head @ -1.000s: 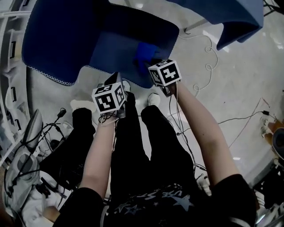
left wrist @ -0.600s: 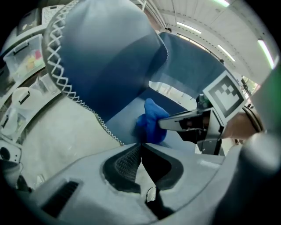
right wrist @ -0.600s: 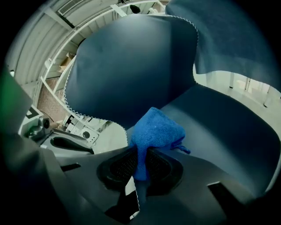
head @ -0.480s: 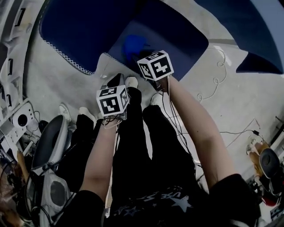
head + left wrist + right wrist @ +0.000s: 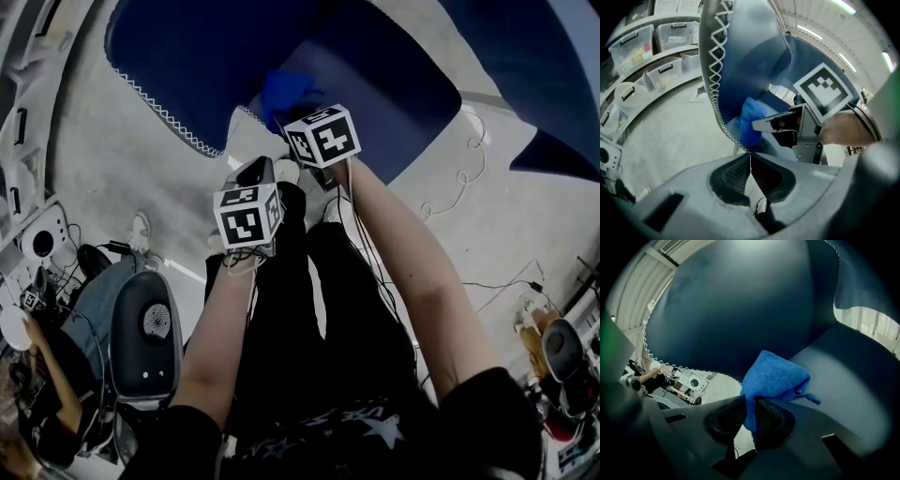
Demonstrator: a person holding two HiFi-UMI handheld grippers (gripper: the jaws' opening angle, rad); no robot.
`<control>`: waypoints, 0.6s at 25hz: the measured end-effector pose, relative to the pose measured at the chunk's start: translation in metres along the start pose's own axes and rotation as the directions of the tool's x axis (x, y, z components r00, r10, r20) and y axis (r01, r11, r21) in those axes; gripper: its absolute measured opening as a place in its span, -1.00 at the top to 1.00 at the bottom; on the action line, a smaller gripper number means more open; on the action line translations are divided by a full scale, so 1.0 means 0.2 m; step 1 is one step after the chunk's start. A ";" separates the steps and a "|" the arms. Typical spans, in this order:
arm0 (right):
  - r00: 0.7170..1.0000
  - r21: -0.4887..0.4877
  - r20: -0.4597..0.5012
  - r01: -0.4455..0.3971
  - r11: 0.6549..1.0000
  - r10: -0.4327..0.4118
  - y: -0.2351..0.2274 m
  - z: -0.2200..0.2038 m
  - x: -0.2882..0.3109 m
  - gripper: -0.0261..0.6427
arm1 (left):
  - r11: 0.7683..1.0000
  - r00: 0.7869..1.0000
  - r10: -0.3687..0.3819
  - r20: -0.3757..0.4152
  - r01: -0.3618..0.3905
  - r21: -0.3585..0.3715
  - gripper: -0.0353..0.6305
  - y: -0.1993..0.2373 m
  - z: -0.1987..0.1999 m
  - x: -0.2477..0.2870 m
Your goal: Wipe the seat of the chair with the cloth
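Observation:
A dark blue chair stands ahead of me, its seat [image 5: 375, 89] to the right and its curved backrest [image 5: 187, 56] to the left. My right gripper [image 5: 296, 114] is shut on a bright blue cloth [image 5: 281, 89], bunched at the seat's near edge. In the right gripper view the cloth [image 5: 774, 377] sticks out of the gripper [image 5: 751, 414] over the seat [image 5: 853, 376], below the backrest [image 5: 740, 301]. My left gripper [image 5: 255, 174] hangs lower, off the chair, shut with nothing in it [image 5: 750, 172]. Its view shows the cloth [image 5: 750, 123] in the right gripper [image 5: 776, 124].
My legs and white shoes [image 5: 281, 172] are just under the grippers. A person in a grey office chair [image 5: 145, 342] is at the lower left. Cables [image 5: 450, 187] trail on the floor to the right. Another blue chair [image 5: 544, 75] is at the upper right. Shelves with plastic bins [image 5: 661, 70] line the left.
The head view has swung, so the chair has shifted right in it. The right gripper still holds the cloth at the seat's near edge. The left gripper stays below it, a little closer.

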State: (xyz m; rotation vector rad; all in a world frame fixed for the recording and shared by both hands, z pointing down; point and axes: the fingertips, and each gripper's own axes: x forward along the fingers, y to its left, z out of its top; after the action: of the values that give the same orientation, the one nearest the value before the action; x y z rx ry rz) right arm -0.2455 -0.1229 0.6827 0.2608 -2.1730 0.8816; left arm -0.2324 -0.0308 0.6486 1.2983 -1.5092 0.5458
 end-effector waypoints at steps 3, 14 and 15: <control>1.000 0.011 -0.007 0.012 1.000 -0.012 -0.02 -0.05 -0.03 0.76 | 1.000 1.000 -0.003 0.002 0.003 0.014 0.83 -0.02 -0.01 0.00; 0.995 0.148 -0.015 0.099 0.984 -0.098 -0.23 -0.37 -0.28 0.76 | 0.990 0.998 -0.043 -0.038 0.048 0.132 0.83 -0.22 -0.01 0.05; 0.994 0.165 -0.013 0.108 0.980 -0.107 -0.25 -0.41 -0.31 0.76 | 0.987 0.998 -0.052 -0.044 0.058 0.149 0.83 -0.27 -0.01 0.06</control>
State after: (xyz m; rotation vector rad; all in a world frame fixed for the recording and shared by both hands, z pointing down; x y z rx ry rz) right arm -0.1326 -0.1112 0.7026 0.4541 -2.0631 1.0012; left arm -0.1817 -0.0509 0.6458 1.4317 -1.4175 0.6560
